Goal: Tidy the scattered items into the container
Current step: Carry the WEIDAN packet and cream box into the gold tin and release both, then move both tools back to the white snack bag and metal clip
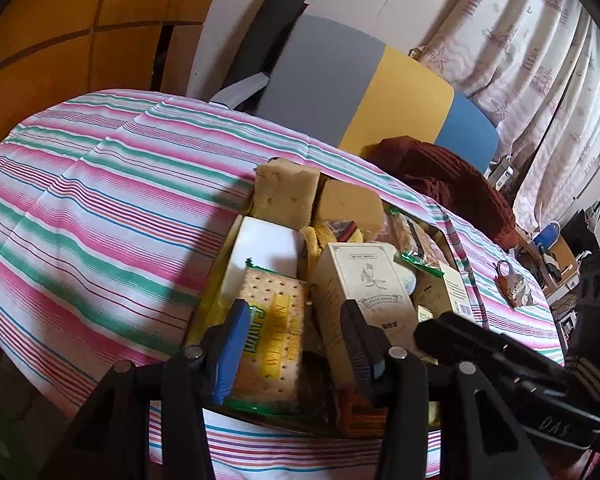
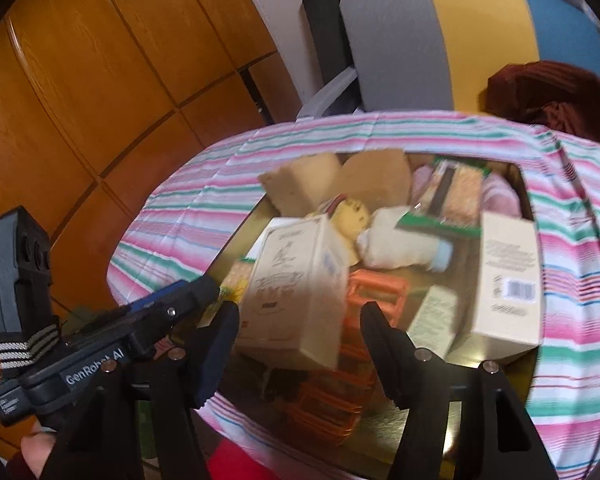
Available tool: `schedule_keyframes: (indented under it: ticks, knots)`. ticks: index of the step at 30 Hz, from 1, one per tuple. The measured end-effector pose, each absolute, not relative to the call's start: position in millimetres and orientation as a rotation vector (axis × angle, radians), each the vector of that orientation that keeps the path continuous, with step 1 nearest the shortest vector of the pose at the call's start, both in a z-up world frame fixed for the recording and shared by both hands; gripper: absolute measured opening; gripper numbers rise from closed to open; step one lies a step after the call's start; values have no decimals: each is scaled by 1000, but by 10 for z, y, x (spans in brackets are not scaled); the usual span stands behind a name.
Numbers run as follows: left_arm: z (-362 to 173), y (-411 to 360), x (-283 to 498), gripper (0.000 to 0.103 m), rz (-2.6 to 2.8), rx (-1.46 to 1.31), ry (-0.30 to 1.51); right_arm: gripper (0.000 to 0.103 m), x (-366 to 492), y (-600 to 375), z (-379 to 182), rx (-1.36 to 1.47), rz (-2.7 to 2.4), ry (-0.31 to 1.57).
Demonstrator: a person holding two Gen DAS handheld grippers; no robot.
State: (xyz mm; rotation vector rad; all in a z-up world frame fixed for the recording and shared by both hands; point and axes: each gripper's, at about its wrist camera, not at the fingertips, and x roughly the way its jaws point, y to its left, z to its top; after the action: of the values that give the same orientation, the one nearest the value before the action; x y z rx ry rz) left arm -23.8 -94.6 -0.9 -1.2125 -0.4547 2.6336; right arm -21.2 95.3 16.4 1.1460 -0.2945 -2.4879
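Observation:
A shallow tray (image 2: 496,408) on the striped tablecloth holds several items: two tan sponges (image 1: 286,196), a cracker pack (image 1: 270,344), a cream box with a bird drawing (image 1: 370,284) (image 2: 296,280), a barcode box (image 2: 508,280) and an orange crate (image 2: 352,360). My left gripper (image 1: 296,350) is open over the near end of the tray, fingers either side of the cracker pack, not gripping. My right gripper (image 2: 300,350) is open over the cream box. A crumpled wrapper (image 1: 514,282) lies on the cloth to the right of the tray.
A grey, yellow and blue chair back (image 1: 380,104) stands behind the table with a dark red garment (image 1: 452,184) on it. Wooden panels (image 2: 100,80) are to the left, a curtain (image 1: 540,48) to the right. The other hand-held gripper (image 2: 100,344) shows at lower left.

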Motion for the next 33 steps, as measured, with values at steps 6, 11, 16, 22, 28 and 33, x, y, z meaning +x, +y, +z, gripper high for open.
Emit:
schedule_keyframes:
  ticks: [6, 11, 16, 22, 28, 33]
  knots:
    - [22, -794, -248, 47, 2632, -1217, -412, 68, -192, 1149, 298, 1101, -2547, -277]
    - [57, -646, -269, 47, 2621, -1216, -383, 75, -192, 1320, 377, 1078, -2596, -276]
    - [115, -446, -297, 47, 2602, -1213, -341, 78, -184, 1542, 440, 1061, -2636, -289]
    - [209, -106, -350, 48, 2564, -1198, -269, 84, -149, 1979, 517, 1047, -2708, -312]
    - [284, 455, -358, 54, 2476, -1160, -174, 91, -133, 2587, 481, 1099, -2787, -368]
    - [349, 949, -349, 54, 2397, -1139, -108, 91, -142, 3183, 457, 1160, -2823, -438]
